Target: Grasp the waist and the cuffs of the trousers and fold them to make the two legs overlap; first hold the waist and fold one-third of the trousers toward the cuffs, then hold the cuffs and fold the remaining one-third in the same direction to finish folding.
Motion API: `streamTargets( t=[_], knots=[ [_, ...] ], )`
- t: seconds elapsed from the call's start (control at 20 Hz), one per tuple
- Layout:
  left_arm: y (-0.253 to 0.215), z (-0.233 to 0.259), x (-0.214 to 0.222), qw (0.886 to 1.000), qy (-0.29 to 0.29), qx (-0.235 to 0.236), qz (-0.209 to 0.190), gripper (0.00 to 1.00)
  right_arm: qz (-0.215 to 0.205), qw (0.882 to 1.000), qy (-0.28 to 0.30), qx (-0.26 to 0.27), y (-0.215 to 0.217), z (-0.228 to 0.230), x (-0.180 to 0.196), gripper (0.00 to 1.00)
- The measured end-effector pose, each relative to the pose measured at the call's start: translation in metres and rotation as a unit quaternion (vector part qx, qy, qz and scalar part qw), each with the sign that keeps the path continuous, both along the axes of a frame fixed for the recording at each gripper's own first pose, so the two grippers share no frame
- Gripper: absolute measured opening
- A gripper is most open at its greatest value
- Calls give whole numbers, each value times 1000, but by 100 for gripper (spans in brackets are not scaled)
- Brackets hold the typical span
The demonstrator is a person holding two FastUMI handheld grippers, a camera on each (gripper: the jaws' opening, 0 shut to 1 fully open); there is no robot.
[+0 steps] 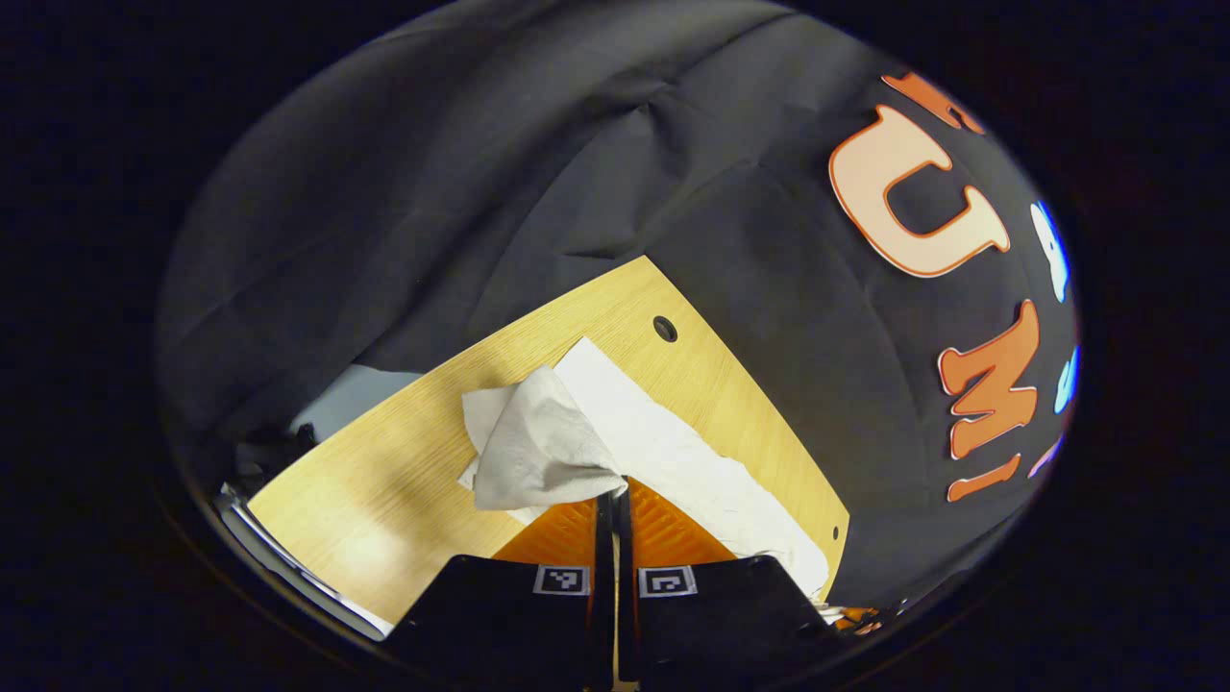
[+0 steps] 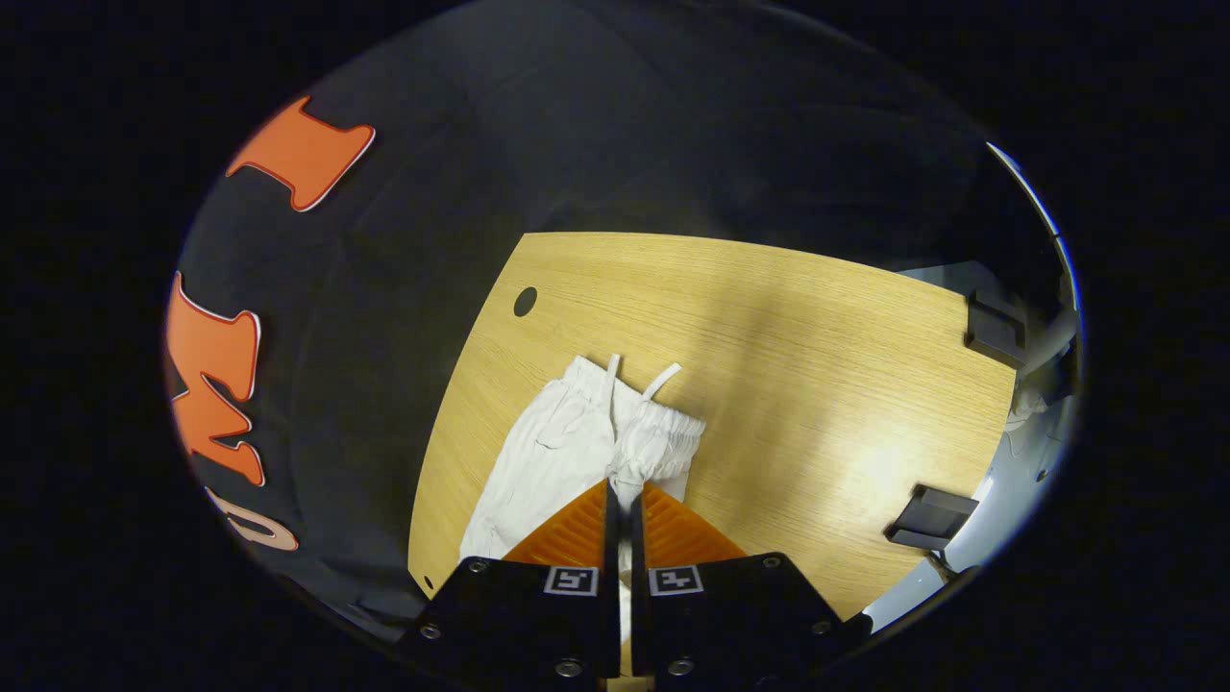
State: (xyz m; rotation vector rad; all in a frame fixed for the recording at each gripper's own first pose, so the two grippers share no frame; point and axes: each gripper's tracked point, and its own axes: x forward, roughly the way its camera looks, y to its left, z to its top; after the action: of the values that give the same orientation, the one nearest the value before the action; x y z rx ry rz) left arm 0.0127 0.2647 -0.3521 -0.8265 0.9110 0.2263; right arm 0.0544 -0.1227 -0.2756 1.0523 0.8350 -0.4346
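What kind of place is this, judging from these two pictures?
Probably a recording booth, not a home: black cloth hangs as a wall around a bare wooden table, and on it lie only white trousers, pinched by both grippers.

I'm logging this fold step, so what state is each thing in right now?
trousers: white, on the table, partly lifted and bunched at both gripped ends.
cuffs: raised off the table, pinched in the left claw.
waist: elastic gathered, drawstrings loose on the table, pinched in the right claw.
left claw: shut on cloth.
right claw: shut on cloth.
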Motion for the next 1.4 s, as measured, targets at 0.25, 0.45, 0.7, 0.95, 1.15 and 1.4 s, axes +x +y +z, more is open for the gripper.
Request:
streamTargets(
  t=[0.25, 0.45, 0.7, 0.95, 1.15, 1.4],
  knots=[
    [10, -15, 40, 999, 9, 6, -47, 5, -5, 1000, -10, -7, 0, 19, 35, 5],
    [10, -32, 70, 996, 24, 6, -88, 5, -8, 1000, -20, -11, 5, 33, 68, 5],
    [10, -57, 108, 993, 35, 9, -112, 6, -9, 1000, -27, -10, 16, 36, 116, 5],
    [12, -80, 136, 994, 52, 24, -97, 6, 7, 999, -49, -20, 25, 27, 162, 5],
    [7, -84, 154, 992, 47, 58, -99, 9, 19, 996, -79, -22, 30, 19, 190, 5],
    [4, -75, 161, 991, 28, 88, -93, 40, 49, 991, -118, -30, 32, 21, 206, 36]
  ],
)
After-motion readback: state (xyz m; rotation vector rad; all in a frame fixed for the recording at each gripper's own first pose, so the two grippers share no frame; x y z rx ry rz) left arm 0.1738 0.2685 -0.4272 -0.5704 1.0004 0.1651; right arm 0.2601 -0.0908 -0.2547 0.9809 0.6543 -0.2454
